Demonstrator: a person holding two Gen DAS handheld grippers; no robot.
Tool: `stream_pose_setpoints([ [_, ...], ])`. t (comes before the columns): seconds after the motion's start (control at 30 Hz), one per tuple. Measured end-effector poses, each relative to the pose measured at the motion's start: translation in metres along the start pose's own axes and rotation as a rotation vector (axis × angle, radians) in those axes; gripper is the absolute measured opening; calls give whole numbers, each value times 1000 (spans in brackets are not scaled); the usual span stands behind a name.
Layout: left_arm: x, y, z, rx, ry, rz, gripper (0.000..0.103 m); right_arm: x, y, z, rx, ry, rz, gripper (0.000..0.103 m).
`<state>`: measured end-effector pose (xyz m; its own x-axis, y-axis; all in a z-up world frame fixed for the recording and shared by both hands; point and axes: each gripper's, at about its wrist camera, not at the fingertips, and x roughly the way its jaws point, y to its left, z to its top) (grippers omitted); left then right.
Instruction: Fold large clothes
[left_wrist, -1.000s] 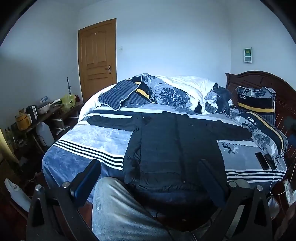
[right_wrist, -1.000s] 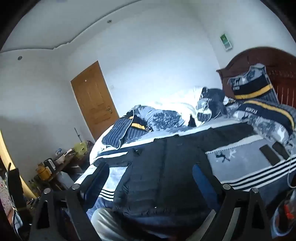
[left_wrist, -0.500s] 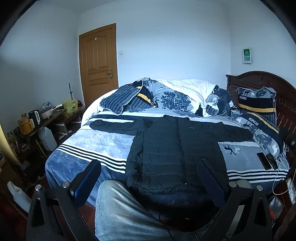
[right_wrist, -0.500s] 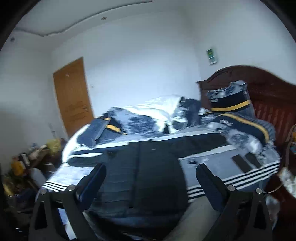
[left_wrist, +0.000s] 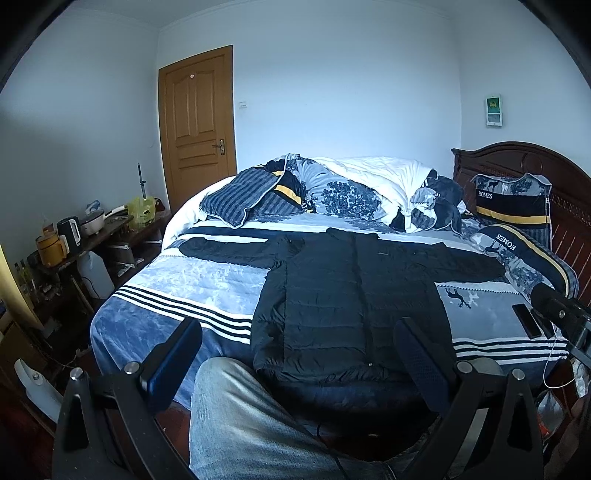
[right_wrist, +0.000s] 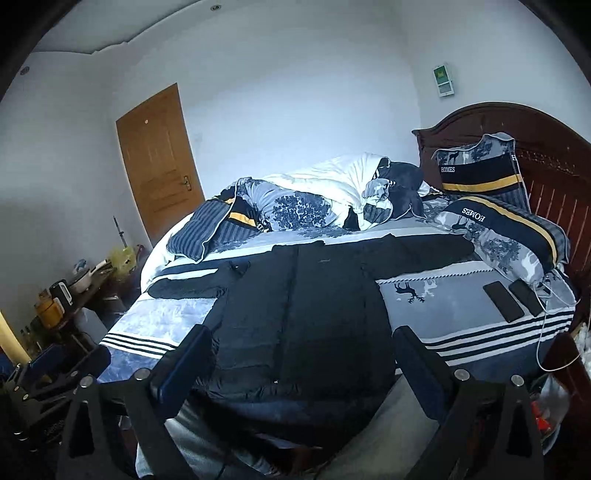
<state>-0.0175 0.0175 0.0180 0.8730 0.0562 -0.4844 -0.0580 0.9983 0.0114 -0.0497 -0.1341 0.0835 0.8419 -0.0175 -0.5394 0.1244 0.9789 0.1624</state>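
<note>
Currently the black jacket (left_wrist: 354, 295) lies flat on the bed (left_wrist: 177, 280), sleeves spread; both grippers, left (left_wrist: 295, 354) and right (right_wrist: 301, 363), stand wide and empty. If you drag a sleeve, you risk snagging the phones (right_wrist: 511, 299) and their cable. Only the right view shows both phones clearly.

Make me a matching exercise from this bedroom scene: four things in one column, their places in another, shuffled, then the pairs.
Things:
1. black jacket
2. two phones
3. kettle
4. pillow marked HOMES

Places:
A. on the side table left of the bed
B. leaning on the headboard
C. spread flat mid-bed, sleeves out
D. on the bedspread, right of the jacket

Pairs: 1-C, 2-D, 3-A, 4-B
</note>
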Motion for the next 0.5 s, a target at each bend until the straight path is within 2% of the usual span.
stream_pose_setpoints([
  [0.5,0,-4,0,3,5,1,103,3,3,-1,-3,11,1,100],
])
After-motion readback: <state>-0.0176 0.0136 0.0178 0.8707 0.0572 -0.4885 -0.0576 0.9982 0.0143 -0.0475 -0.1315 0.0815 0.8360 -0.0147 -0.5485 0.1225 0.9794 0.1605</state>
